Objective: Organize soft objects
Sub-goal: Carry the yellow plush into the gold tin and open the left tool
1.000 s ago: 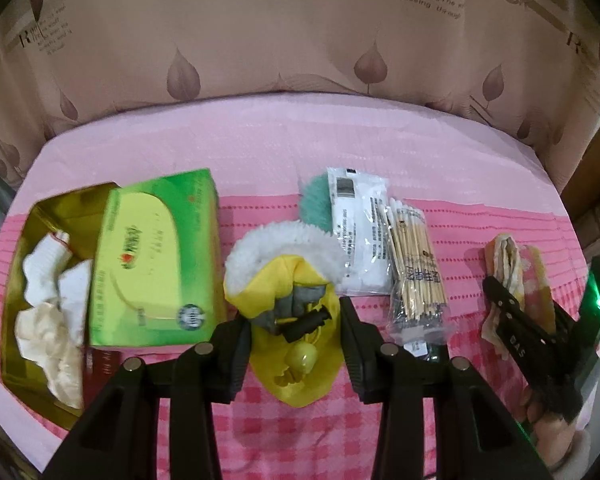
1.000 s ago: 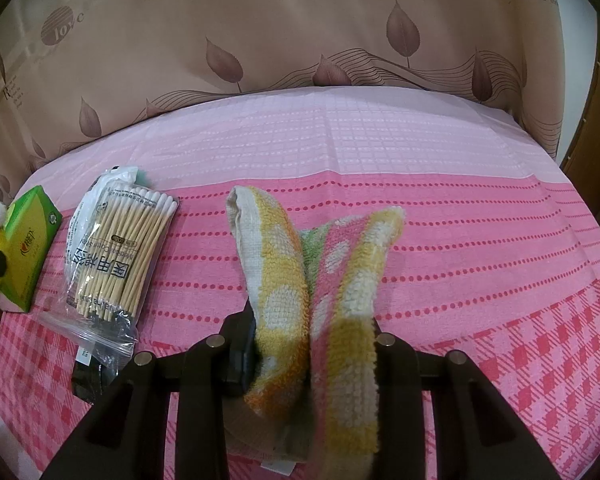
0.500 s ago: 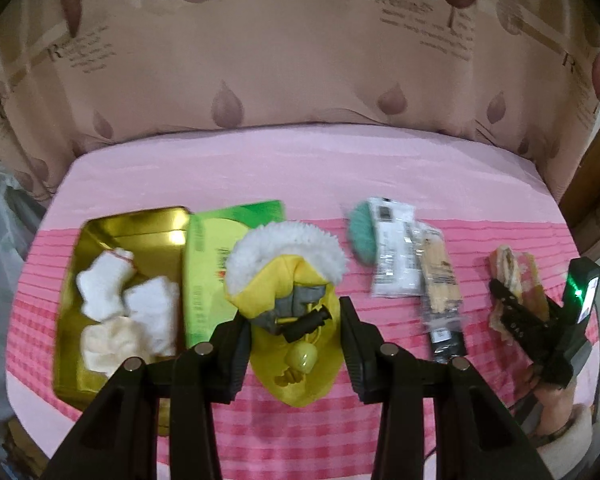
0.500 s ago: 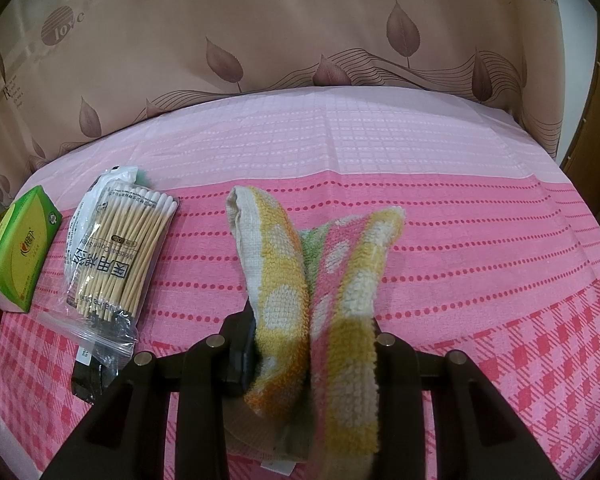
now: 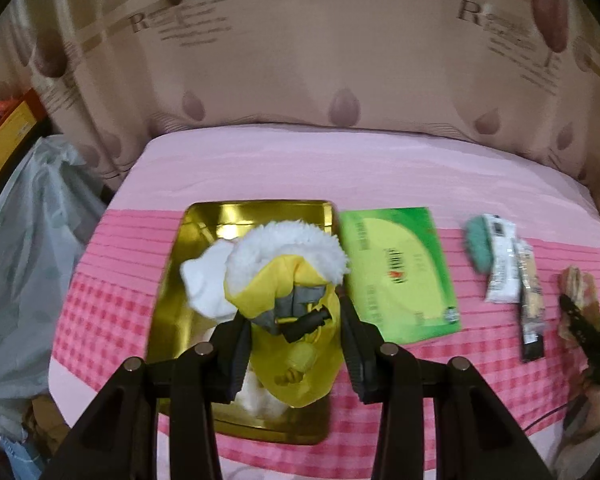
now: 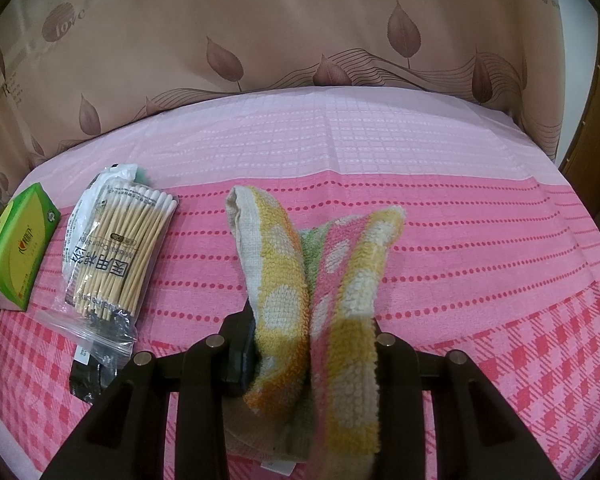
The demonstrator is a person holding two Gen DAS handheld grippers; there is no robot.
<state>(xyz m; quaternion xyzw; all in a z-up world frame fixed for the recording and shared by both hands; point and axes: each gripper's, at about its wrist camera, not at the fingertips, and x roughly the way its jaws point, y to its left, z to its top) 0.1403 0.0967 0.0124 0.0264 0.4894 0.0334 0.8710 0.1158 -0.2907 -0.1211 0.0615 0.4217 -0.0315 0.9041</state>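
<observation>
A: Left wrist view: the left gripper (image 5: pixel 296 344) is pinching the yellow plush toy (image 5: pixel 292 320) and hanging it over the gold tin (image 5: pixel 172 300), above the white socks (image 5: pixel 204 284).

B: Risk?

A: I think it's bulky; letting go off-centre could be tipping it over the rim onto the tissue box (image 5: pixel 400 272).

B: And the other?

A: The right gripper (image 6: pixel 312 356) is squeezing the folded towel (image 6: pixel 320 280), which is resting on the tablecloth (image 6: pixel 480 280). I'm counting one toy, one towel, one tin, one tissue box, one cotton swab bag (image 6: pixel 116 248); socks unclear.

Pink checked tablecloth (image 6: pixel 480 248) on table, leaf-print curtain (image 6: pixel 300 32) behind. Green tissue box (image 6: pixel 16 248) beside bagged cotton swabs (image 6: pixel 120 248). Grey plastic bag (image 5: pixel 24 248) off table's left edge.
</observation>
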